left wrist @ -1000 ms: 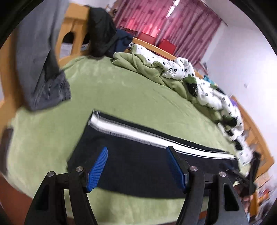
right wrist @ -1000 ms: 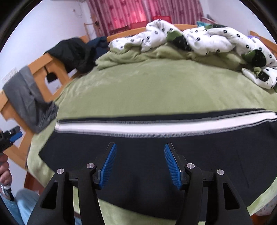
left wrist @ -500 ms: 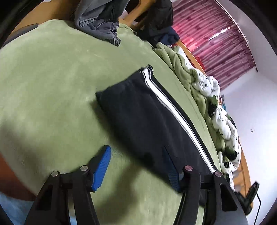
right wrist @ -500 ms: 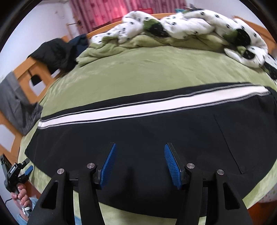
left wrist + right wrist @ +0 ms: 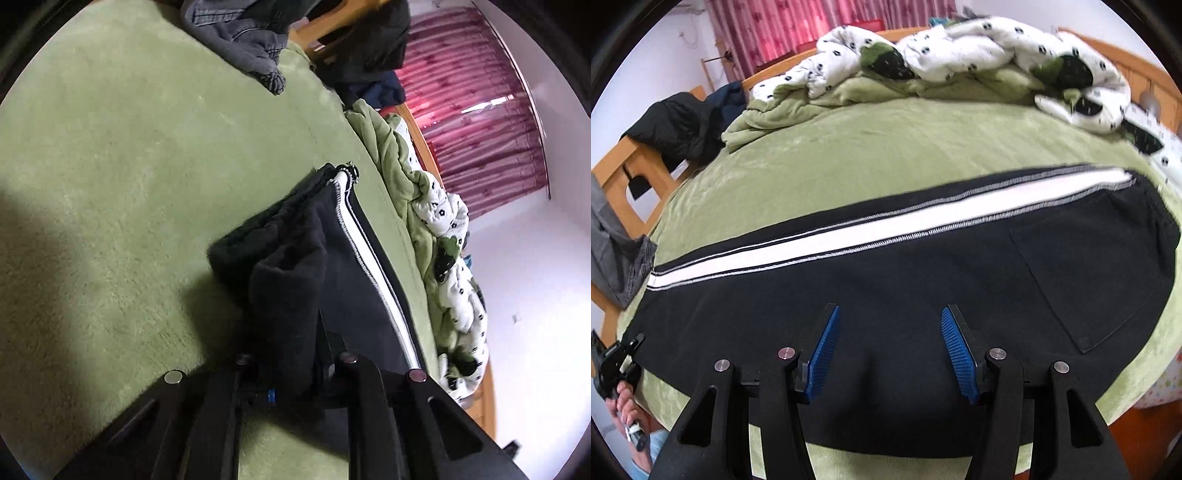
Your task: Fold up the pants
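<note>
Up close in the left wrist view, the left gripper (image 5: 291,373) is pinching the cuff end of the pants (image 5: 295,280), its jaws together on a bunched wad of fleecy black cloth, just off the green blanket (image 5: 110,184). That thick wad could be slipping free (only the edge seems caught), dropping the leg mid-fold.

Over in the right wrist view, the right gripper (image 5: 888,350) is hovering with jaws apart above the black pants (image 5: 923,280), which are lying flat ahead of them, white side stripe (image 5: 849,232) running beyond, back pocket (image 5: 1086,269) off to the right.
</note>
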Motion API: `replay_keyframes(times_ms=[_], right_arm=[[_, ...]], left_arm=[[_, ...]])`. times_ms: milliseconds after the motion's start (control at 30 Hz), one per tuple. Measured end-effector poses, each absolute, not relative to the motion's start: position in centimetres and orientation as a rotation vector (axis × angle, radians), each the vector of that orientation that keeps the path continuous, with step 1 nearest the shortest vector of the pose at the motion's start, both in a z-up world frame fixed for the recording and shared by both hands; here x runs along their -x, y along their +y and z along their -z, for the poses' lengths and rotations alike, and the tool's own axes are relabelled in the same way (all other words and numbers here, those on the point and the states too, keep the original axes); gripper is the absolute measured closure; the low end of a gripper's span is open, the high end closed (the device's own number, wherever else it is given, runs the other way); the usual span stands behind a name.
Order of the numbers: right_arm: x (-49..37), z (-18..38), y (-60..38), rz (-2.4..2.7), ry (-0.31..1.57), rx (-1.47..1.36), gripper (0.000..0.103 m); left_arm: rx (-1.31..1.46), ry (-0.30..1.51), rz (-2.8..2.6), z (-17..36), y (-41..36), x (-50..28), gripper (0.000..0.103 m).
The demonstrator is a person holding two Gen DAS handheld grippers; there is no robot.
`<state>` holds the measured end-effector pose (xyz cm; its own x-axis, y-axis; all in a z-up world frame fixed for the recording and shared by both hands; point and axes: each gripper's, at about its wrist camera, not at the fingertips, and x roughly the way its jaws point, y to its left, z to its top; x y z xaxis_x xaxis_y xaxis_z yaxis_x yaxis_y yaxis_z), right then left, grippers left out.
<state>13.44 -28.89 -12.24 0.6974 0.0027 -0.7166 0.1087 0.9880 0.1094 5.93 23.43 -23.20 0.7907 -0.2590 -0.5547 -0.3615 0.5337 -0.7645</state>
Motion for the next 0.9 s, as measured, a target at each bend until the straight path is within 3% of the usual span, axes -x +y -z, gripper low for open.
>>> replay_keyframes(times_ms=[233, 400, 633, 767, 900], right_arm=[[-8.6, 9.0, -28.5, 0.051, 0.722, -0.004, 0.046], [-7.0, 7.1, -30.2, 0.035, 0.663, 0.021, 0.046], [-10.4, 8.0, -33.8, -0.002, 0.567, 0.012, 0.046], [-11.8, 11.4, -37.7, 0.016, 0.643, -0.126, 0.046], [-10.6, 12.4, -38.7, 0.006, 0.674, -0.119, 0.046]], left_arm=[[0.883, 0.690, -0.145, 19.8, 21.9, -6.2, 0.090], [0.647, 0.631, -0.170, 12.9, 17.6, -6.8, 0.093], [0.447, 0.531, 0.186, 4.5, 4.3, -9.2, 0.099], [0.348, 0.658, 0.273, 4.8, -5.5, -11.5, 0.099], [0.302, 0.806, 0.291, 10.0, -11.0, -12.5, 0.099]])
